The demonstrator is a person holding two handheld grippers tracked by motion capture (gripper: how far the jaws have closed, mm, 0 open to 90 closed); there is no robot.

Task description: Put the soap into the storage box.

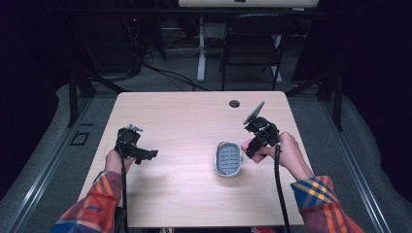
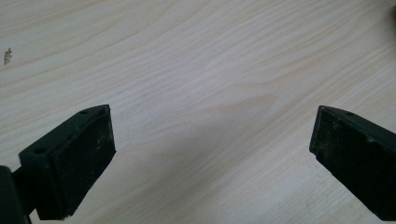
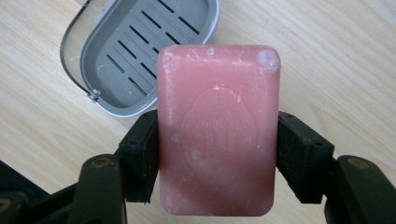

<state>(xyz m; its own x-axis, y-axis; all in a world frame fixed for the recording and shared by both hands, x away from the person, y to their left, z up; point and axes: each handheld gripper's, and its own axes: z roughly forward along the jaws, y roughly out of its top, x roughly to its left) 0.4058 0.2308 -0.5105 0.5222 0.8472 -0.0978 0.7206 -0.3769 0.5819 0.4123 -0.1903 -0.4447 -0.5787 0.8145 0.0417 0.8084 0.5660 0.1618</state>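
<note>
Your right gripper (image 3: 217, 154) is clamped on a pink bar of soap (image 3: 218, 130), one black jaw pressed flat against each long side of the bar. In the right gripper view the soap stands between the pads with its broad face toward the camera; an oval emblem with raised lettering is stamped into that face, but the letters are too worn and soft to read. White dried flecks sit on its upper corners.

Just beyond the soap lies a grey soap dish (image 3: 144, 51), open and slotted along its floor, with a thin wire bail curving around its outer edge. It carries no label that can be made out. From the high view the soap dish (image 1: 228, 158) rests on the light wooden table (image 1: 194, 121) toward your right half, and your right gripper (image 1: 251, 148) hovers just beside its right rim, tilted, with the soap showing as a small pink patch (image 1: 246, 144) at the jaws. The bar is held above the table, not in the dish.

Your left gripper (image 1: 148, 154) is well apart from all this, over the left side of the table, held level and pointing toward the middle. Its own view shows the two jaws spread wide with nothing between them, only bare wood grain below. A small dark mark (image 2: 7, 56) sits on the table surface at the far left of that view; nothing legible there.
</note>
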